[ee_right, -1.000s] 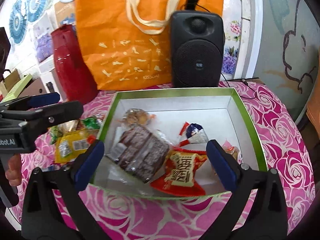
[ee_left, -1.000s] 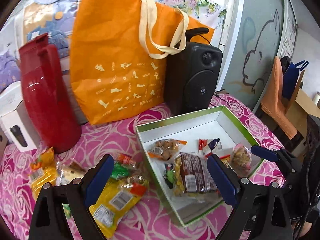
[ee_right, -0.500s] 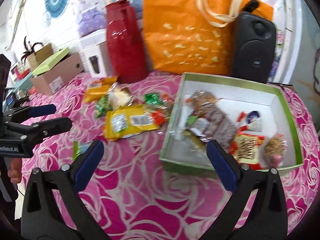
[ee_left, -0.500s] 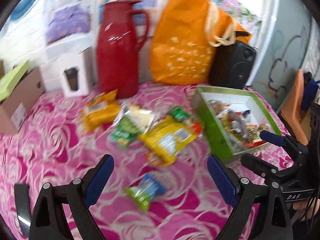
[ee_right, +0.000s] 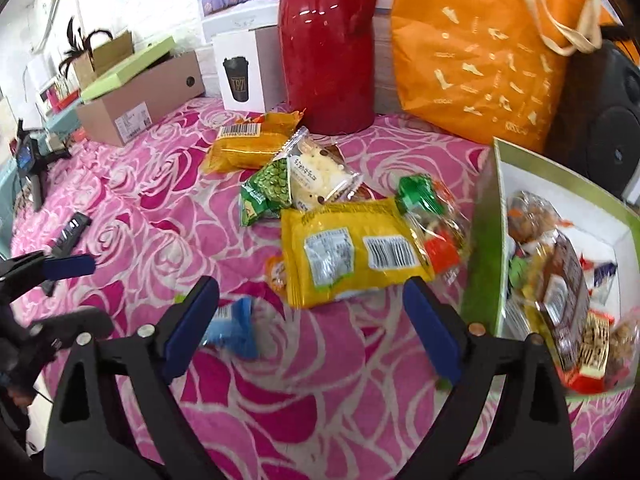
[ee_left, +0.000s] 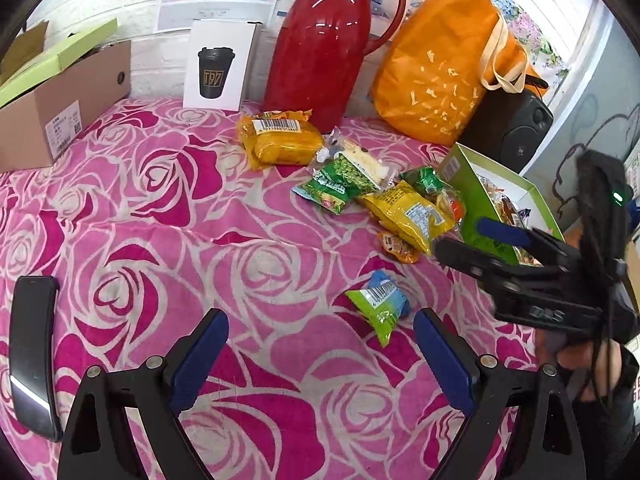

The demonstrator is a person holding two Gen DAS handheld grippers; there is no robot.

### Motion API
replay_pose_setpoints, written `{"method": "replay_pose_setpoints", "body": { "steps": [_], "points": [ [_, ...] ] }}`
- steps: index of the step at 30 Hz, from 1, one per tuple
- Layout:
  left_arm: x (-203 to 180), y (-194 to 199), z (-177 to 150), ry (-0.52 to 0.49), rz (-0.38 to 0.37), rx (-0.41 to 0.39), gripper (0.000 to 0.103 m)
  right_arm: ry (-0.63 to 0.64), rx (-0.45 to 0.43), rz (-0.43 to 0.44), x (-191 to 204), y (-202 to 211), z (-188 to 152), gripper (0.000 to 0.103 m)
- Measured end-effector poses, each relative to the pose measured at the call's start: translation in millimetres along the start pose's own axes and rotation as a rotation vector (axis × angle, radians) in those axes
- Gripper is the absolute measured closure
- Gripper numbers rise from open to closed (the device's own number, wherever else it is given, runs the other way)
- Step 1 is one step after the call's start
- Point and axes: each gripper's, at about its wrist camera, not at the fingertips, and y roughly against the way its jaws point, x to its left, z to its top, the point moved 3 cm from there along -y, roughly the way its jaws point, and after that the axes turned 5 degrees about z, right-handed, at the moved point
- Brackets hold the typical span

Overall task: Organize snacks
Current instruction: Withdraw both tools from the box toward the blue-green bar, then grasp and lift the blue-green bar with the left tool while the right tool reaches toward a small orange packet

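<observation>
Loose snack packets lie on the pink rose tablecloth: an orange one [ee_left: 280, 138], a green pea one [ee_left: 336, 184], a large yellow one [ee_right: 344, 252], and a small green-and-blue one [ee_left: 378, 306]. The green box [ee_right: 480, 248] at the right holds several snacks. My left gripper [ee_left: 320, 360] is open, low over the cloth, with the small green-and-blue packet just ahead of its right finger. My right gripper [ee_right: 310, 324] is open in front of the yellow packet; the small packet [ee_right: 232, 328] shows blurred by its left finger. Each gripper appears in the other's view.
A red thermos [ee_left: 332, 40], an orange tote bag [ee_left: 444, 64], a black speaker [ee_left: 508, 128] and a white cup box [ee_left: 218, 66] stand along the back. A cardboard box [ee_left: 52, 108] sits at the left. A black phone [ee_left: 32, 364] lies near the front left edge.
Both grippers have pulled back and swung left, away from the green box toward the loose packets. The small green-and-blue packet now lies close before the left gripper. Both stay open.
</observation>
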Motion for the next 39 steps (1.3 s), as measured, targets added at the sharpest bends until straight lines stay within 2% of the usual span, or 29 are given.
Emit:
{"method": "replay_pose_setpoints", "body": {
  "steps": [1,2,3,5,8,9,12,15,17,18,20,21,22,25,26,27,28,29,30,31,32,34,39],
  "points": [
    [0.6,-0.2,-1.3,-0.001,-0.011,0.002,0.009,0.017,0.017,-0.011,4.8,-7.4,1.9,0.016],
    [0.9,-0.1,-2.3,-0.003,-0.021,0.001,0.010,0.024,0.025,-0.009,8.0,-11.1,2.8,0.030],
    [2.1,-0.8,-2.9,-0.006,-0.030,0.002,0.012,0.021,0.027,0.000,10.3,-13.2,2.2,0.038],
    [3.4,-2.6,-3.8,-0.012,-0.042,0.002,0.015,-0.003,0.050,0.016,12.7,-16.1,-2.6,0.039],
    [-0.8,-9.2,-3.9,-0.038,-0.099,0.022,0.031,-0.063,0.071,0.018,8.4,-15.1,-15.6,0.040],
    [-4.4,-13.0,-3.2,-0.054,-0.120,0.031,0.036,-0.081,0.076,0.024,6.0,-14.4,-19.9,0.044],
    [-25.6,-30.8,3.3,-0.137,-0.161,0.035,0.037,-0.115,0.098,0.014,-4.0,-16.8,-26.7,0.059],
    [-40.8,-48.5,12.4,-0.189,-0.159,0.031,0.037,-0.149,0.102,0.012,-11.8,-15.7,-27.1,0.060],
    [-48.2,-63.8,13.6,-0.222,-0.181,0.056,0.037,-0.155,0.092,0.024,-11.9,-13.2,-24.6,0.060],
    [-48.6,-70.8,12.4,-0.230,-0.181,0.082,0.052,-0.150,0.092,0.024,-10.6,-13.5,-23.2,0.061],
    [-41.8,-75.3,8.8,-0.207,-0.218,0.116,0.058,-0.144,0.097,0.040,-8.9,-16.9,-21.5,0.061],
    [-37.3,-71.9,7.5,-0.189,-0.222,0.117,0.070,-0.150,0.101,0.061,-8.6,-20.5,-21.0,0.061],
    [-30.7,-66.0,5.1,-0.177,-0.210,0.117,0.071,-0.158,0.104,0.074,-8.6,-25.3,-20.3,0.061],
    [-13.2,-50.4,-2.1,-0.143,-0.185,0.102,0.071,-0.159,0.106,0.065,-8.5,-40.4,-15.0,0.058],
    [-9.3,-47.6,-4.1,-0.133,-0.185,0.103,0.070,-0.159,0.098,0.060,-8.4,-44.3,-12.3,0.050],
    [-6.3,-44.6,-5.7,-0.123,-0.191,0.105,0.064,-0.155,0.080,0.057,-7.7,-47.1,-9.1,0.043],
    [-3.5,-41.7,-7.1,-0.110,-0.199,0.105,0.052,-0.149,0.068,0.053,-7.2,-48.7,-7.3,0.042],
    [-1.8,-39.5,-8.2,-0.096,-0.201,0.106,0.046,-0.139,0.062,0.042,-6.8,-50.8,-6.0,0.042],
    [-1.0,-38.1,-9.2,-0.089,-0.200,0.108,0.041,-0.128,0.068,0.032,-6.7,-53.0,-6.1,0.044],
    [-1.6,-37.1,-10.1,-0.091,-0.202,0.110,0.041,-0.122,0.075,0.030,-6.6,-54.0,-7.4,0.049],
    [-4.3,-37.3,-10.6,-0.101,-0.206,0.112,0.041,-0.121,0.083,0.044,-6.8,-54.1,-9.8,0.058],
    [-8.1,-41.1,-12.9,-0.114,-0.196,0.122,0.041,-0.118,0.094,0.061,-5.5,-51.1,-15.2,0.062],
    [-18.4,-52.4,-15.1,-0.149,-0.168,0.135,0.042,-0.088,0.102,0.083,3.1,-41.3,-23.9,0.061]
  ]
}}
